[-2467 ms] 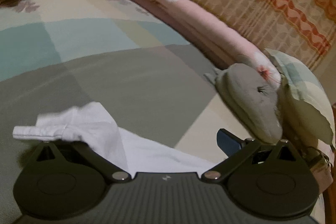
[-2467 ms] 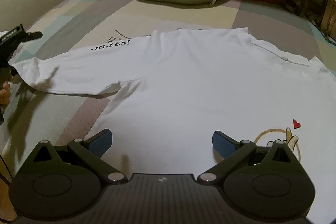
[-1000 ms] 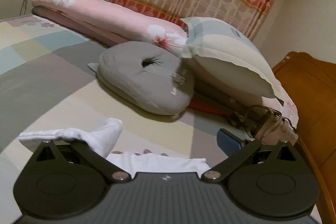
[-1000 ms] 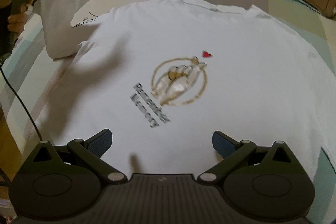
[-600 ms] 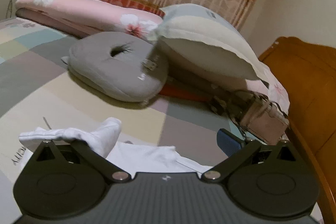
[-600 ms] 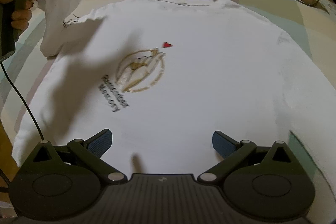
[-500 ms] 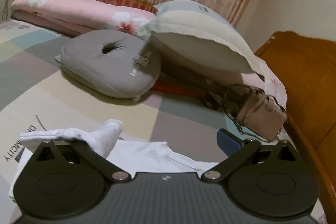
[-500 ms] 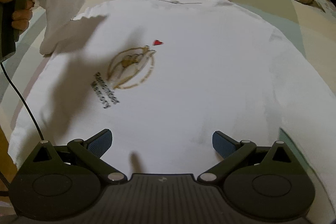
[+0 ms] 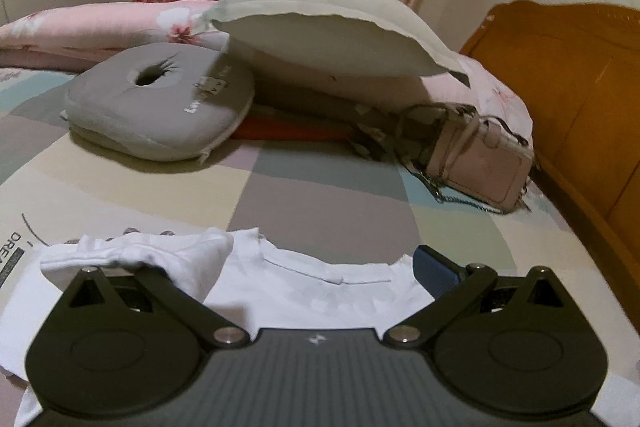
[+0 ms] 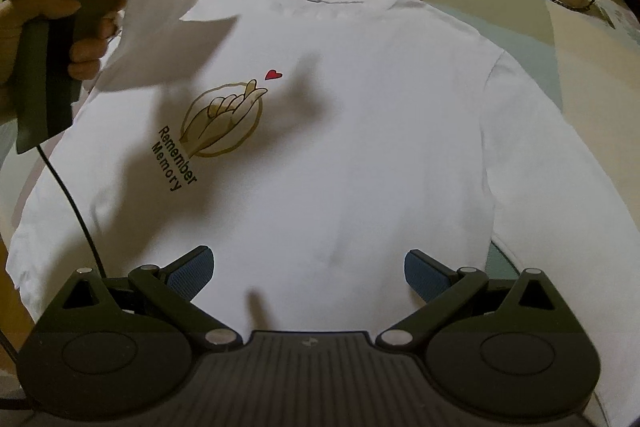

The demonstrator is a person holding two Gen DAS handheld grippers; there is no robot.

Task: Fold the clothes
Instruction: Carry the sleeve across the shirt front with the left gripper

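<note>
Both jaws of the right gripper point(image 10: 306, 269) are spread wide, with only the flat cloth of the white T-shirt point(image 10: 360, 155) showing between the two blue pads, and they grip nothing. On the left gripper point(image 9: 280, 267) the right blue pad stands clear and far from the left finger, which is covered by the white sleeve point(image 9: 136, 255) draped over it. So these jaws look spread too, but if the hidden finger pinches the sleeve I cannot tell.

Compared with half a second ago, the left wrist view has turned more toward the wooden headboard point(image 9: 568, 115), and the shirt collar point(image 9: 320, 275) now lies directly in front of that gripper. In the right wrist view the printed hand with the red heart point(image 10: 273, 75) has moved toward the middle of the picture and shows sharper, with the words "Remember Memory" readable. The sleeve, lifted beside the person's hand point(image 10: 48, 23), has come further over the shirt's shoulder.

The T-shirt lies face up and flat on the checked bedspread point(image 9: 320, 195), its collar toward the pillow end of the bed. Near that end rest a grey ring cushion point(image 9: 160, 103), a large pale pillow point(image 9: 328, 39) and, close to the headboard corner, a pink handbag point(image 9: 480, 163).
</note>
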